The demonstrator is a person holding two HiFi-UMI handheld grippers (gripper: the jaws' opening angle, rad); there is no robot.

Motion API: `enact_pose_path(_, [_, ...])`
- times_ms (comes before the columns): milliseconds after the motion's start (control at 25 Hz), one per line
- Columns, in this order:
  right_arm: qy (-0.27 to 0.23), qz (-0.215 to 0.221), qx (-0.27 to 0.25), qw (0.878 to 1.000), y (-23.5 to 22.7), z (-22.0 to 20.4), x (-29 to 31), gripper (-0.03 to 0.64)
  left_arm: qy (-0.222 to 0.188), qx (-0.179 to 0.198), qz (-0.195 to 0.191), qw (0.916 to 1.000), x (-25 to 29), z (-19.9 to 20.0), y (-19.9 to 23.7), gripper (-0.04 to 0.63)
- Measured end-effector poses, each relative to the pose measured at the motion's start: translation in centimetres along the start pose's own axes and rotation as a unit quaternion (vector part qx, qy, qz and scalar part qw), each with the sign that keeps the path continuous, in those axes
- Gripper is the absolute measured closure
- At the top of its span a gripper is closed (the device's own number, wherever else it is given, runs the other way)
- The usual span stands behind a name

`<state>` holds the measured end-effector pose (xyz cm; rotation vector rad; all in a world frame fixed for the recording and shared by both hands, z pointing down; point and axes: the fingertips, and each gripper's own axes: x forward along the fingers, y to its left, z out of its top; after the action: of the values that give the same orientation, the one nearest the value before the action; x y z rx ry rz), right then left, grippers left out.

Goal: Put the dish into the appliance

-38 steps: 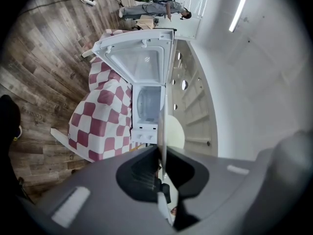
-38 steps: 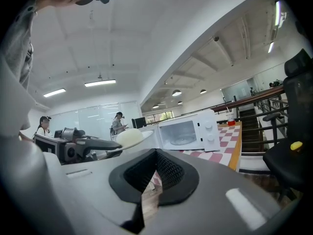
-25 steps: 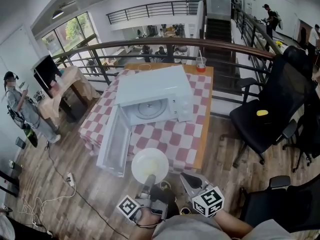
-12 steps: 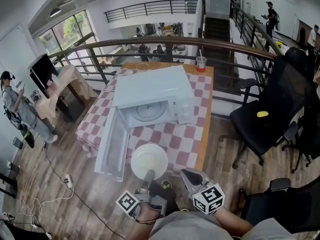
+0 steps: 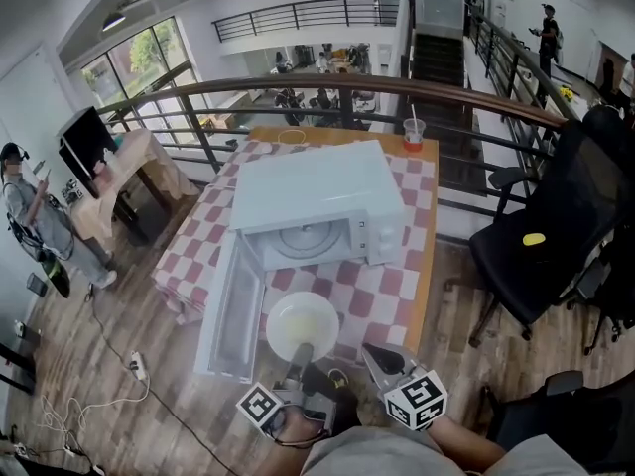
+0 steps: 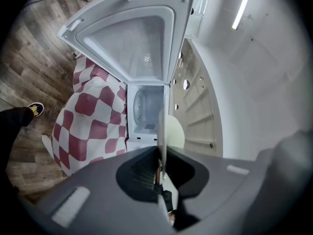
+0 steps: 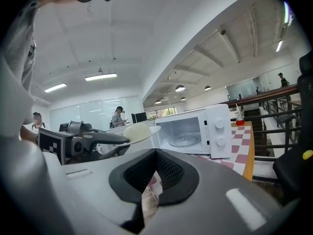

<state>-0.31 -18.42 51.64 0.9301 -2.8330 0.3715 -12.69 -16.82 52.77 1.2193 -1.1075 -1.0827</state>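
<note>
Currently, item by item:

- Left gripper (image 5: pixel 298 353): clamped on the near rim of the dish (image 5: pixel 303 325). The dish juts forward from the jaws, roughly level in the right gripper view, over the near edge of the checked surface (image 5: pixel 397 296).
- Right gripper (image 5: pixel 375 353): jaws pressed together on nothing, held just to the right of the left gripper.
- Microwave (image 5: pixel 317 191): straight ahead of the left gripper, cavity open, glass turntable (image 5: pixel 308 236) visible inside.
- Door (image 5: pixel 233 300): swung fully out, ahead and to the left of the left gripper, its free end near the dish.
- Cup (image 5: pixel 414 132): beyond the microwave, well away from both grippers.

Risks, as judgement:
- The grip takes only one edge, so the dish's weight hangs ahead of the jaws. A jolt or a loosened grip could make it droop or slide out.
- Drifting left on the way in could knock the rim against the door.
- Entering too low could catch the front lip of the cavity, and too high the top of the opening.
- Releasing it off-centre could leave the dish tilted on the turntable's edge.

Change from the earlier frames:
- The gap between the dish's far rim and the microwave mouth is narrower than a second ago.
- The door stays open.
- The right gripper keeps its place beside the left, still closed.
</note>
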Motion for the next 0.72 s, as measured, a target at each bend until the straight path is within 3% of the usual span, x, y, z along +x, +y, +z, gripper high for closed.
enact_pose_path(160, [0.007, 0.006, -0.007, 1.000, -0.7, 1.0, 2.7, 0.617, -0.003, 0.012, 0.002, 0.9999, 2.4, 2.3, 0.3, 0.566])
enact_pose_path(720, [0.014, 0.000, -0.016, 1.000, -3.6, 3.8, 8.8, 0.617, 0.007, 0.002, 0.018, 0.9998, 9.4, 6.5, 0.8, 0.566])
